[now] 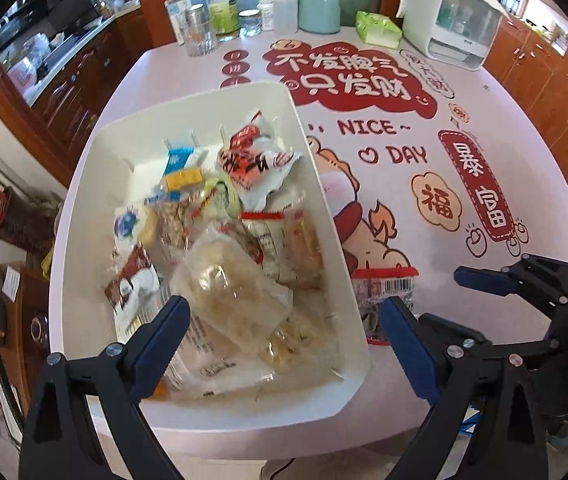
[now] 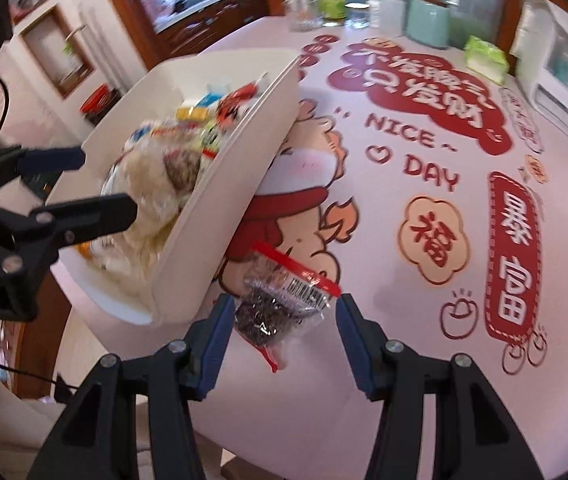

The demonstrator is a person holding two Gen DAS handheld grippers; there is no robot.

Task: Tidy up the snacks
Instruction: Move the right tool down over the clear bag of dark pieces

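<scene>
A white bin [image 1: 323, 184] [image 2: 220, 200] full of snack packets stands on the table's near left. My left gripper [image 1: 284, 312] is open and empty over its near end, above a clear packet of pale snacks [image 1: 228, 284]. A clear red-topped packet of dark snacks [image 2: 284, 300] [image 1: 387, 292] lies on the table right beside the bin's right wall. My right gripper [image 2: 282, 308] is open around this packet, one finger on each side, not closed on it. The right gripper also shows in the left wrist view [image 1: 483, 280], and the left gripper in the right wrist view [image 2: 84, 184].
The table has a pink cloth with red cartoon print [image 2: 423, 140]. At the far edge stand bottles and jars [image 1: 224, 4], a teal canister [image 1: 319, 10], a green tissue pack [image 1: 377, 28] and a white appliance [image 1: 455, 24]. Wooden cabinets surround the table.
</scene>
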